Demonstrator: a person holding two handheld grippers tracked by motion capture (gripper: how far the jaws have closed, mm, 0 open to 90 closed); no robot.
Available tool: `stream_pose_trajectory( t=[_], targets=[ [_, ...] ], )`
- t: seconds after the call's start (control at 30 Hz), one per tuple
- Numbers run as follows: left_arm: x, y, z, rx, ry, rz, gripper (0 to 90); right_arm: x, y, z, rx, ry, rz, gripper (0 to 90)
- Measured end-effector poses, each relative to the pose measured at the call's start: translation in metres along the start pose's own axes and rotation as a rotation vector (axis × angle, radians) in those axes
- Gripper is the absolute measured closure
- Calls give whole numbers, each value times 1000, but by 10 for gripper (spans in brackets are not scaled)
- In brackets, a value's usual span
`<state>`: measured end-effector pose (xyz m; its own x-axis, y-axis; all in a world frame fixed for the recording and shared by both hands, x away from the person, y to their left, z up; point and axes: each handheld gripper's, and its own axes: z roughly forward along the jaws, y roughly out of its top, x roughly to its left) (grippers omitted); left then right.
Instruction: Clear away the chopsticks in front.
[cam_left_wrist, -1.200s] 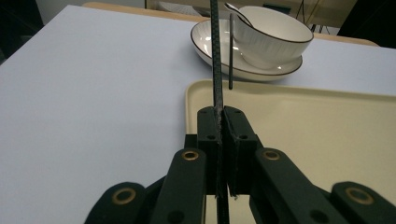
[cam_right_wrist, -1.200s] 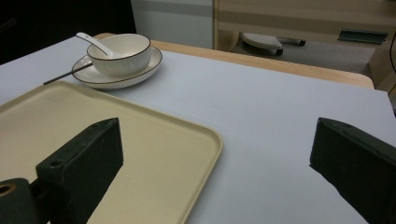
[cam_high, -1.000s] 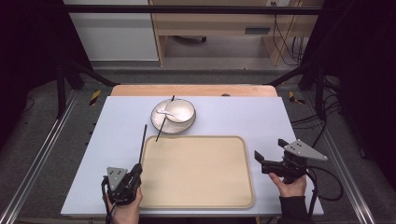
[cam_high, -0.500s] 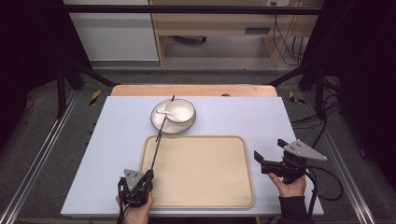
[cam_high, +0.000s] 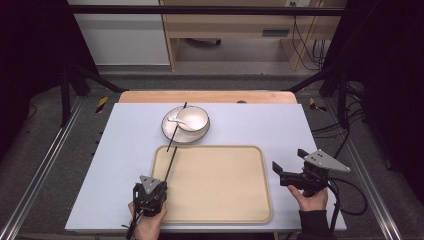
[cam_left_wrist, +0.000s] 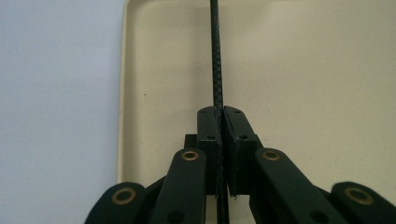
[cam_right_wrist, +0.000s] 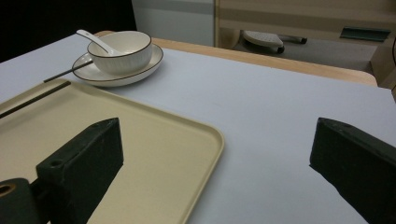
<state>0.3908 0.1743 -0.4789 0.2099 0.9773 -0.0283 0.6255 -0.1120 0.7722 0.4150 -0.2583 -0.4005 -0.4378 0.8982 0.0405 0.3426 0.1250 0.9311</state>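
Note:
My left gripper is shut on a thin black stick at the left front of the beige tray. The stick runs forward from the closed jaws over the tray's left side. Its far tip lies near the tray's far rim. A second black stick leans across a white plate that carries a white bowl and a white spoon. To the right of the tray my right gripper is open with nothing between its jaws, and it faces the bowl.
The tray lies on a pale blue mat, and a wooden table edge shows behind the mat. A metal frame rail runs along the left side. A black cable trails from the right gripper.
My left gripper has carried the held stick rightward from the table's left front to the tray's left edge. The right gripper has stayed in place.

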Motion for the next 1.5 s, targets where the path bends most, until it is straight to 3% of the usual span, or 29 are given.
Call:
stream_pose_trajectory(
  t=[0.1,0.33,0.5,0.63,0.93,1.03,1.17,1.3,1.37,1.5],
  targets=[
    [1,1,1,25,1,0,850,0,0,0,-3,3,7,28],
    [1,2,2,27,7,11,831,0,1,-1,-1,1,0,28],
    [4,6,-2,-6,-3,10,796,0,1,-1,-3,1,-2,28],
    [10,14,-6,-43,-34,14,726,-1,1,-2,-6,-2,3,28],
    [26,47,-11,-142,-135,83,544,-2,1,-3,-11,1,9,28],
    [30,59,-10,-162,-168,88,486,-2,1,-2,-10,3,8,28],
    [33,74,-7,-177,-179,122,434,-2,0,-1,-7,0,9,27],
    [41,88,-3,-201,-224,103,376,-2,0,-1,-6,2,13,25],
    [45,93,0,-207,-236,95,360,-2,0,-1,-6,1,11,25],
    [48,102,6,-195,-193,125,317,-2,1,-1,-9,1,11,25]
  ],
)
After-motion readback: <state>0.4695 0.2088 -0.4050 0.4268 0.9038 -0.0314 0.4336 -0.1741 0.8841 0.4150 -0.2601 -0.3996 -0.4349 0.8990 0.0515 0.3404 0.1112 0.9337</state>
